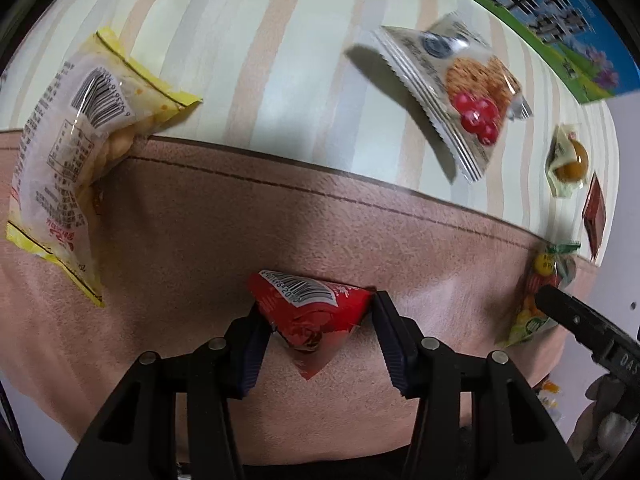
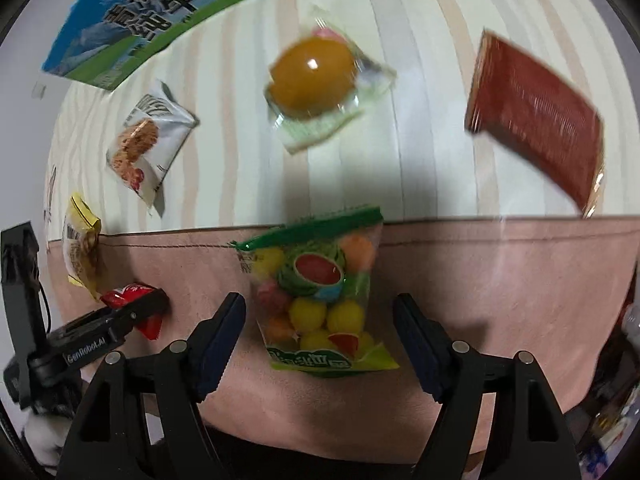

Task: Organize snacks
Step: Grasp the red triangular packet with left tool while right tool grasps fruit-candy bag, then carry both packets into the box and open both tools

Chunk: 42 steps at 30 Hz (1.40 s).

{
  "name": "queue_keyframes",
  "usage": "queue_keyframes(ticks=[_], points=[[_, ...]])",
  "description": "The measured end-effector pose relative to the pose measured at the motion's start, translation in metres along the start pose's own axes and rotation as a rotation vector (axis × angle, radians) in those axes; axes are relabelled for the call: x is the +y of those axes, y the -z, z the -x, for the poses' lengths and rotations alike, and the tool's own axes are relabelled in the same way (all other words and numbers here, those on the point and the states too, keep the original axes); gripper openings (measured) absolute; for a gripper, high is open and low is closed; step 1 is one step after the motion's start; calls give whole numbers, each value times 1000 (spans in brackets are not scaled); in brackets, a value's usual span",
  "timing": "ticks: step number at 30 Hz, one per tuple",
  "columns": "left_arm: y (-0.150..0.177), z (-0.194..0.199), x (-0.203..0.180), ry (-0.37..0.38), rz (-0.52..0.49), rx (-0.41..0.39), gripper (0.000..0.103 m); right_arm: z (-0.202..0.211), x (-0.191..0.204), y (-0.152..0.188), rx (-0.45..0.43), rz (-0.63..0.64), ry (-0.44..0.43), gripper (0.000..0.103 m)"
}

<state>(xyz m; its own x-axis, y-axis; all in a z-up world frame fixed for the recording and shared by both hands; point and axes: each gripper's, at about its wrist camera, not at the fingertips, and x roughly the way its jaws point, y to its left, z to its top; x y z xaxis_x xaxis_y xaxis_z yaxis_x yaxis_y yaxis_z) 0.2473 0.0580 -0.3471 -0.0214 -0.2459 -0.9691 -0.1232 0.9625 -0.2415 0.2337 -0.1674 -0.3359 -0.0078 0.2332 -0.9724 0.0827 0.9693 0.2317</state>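
My left tool had its ribbed dark pads pinched on a small red packet, a crinkly foil triangle with a white barcode strip, lying on the pink suede-like mat. My right tool stood partly open over the same mat, its pads on either side of a clear candy bag with a green sealed top, not touching it; I could see at least six round sweets inside, mostly yellow, some orange and pink, with a watermelon picture on the front. A yellow-edged bag of pale puffs straddled the mat's stitched edge, half on the striped surface. On that surface lay three more snacks: a cookie packet with serrated ends and a cherry picture, a clear wrapper holding one glossy brown egg-shaped piece, and a flat, ridged dark red bar in clear film. One blue and green printed carton lay at the far edge.
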Motion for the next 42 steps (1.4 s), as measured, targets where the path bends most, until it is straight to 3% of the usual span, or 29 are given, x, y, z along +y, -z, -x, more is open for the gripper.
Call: queue_keyframes(ticks=[1, 2, 3, 8, 11, 19, 25, 31, 35, 42], points=[[0, 0, -5, -5, -1, -6, 44, -3, 1, 2, -16, 12, 21, 71], [2, 3, -6, -7, -3, -15, 43, -3, 1, 4, -31, 21, 34, 55], [4, 6, -8, -7, -9, -22, 42, -4, 3, 5, -46, 28, 35, 50], [5, 24, -25, -1, -46, -57, 42, -1, 7, 13, -82, 29, 35, 48], [4, 37, -30, 13, -64, -82, 42, 11, 11, 12, -93, 12, -17, 48], [-22, 103, -58, 114, -105, -180, 42, 102, 21, -6, -231, 31, -194, 48], [-78, 180, -88, 153, -180, -321, 42, 184, 37, -63, -386, 88, -221, 48], [-138, 223, -104, 79, -243, -413, 42, 223, 40, -134, -479, 92, -144, 48], [-180, 224, -106, 12, -251, -404, 42, 226, 39, -177, -477, 68, -108, 48], [-233, 191, -90, -50, -212, -285, 42, 201, 26, -229, -404, 22, -55, 48]])
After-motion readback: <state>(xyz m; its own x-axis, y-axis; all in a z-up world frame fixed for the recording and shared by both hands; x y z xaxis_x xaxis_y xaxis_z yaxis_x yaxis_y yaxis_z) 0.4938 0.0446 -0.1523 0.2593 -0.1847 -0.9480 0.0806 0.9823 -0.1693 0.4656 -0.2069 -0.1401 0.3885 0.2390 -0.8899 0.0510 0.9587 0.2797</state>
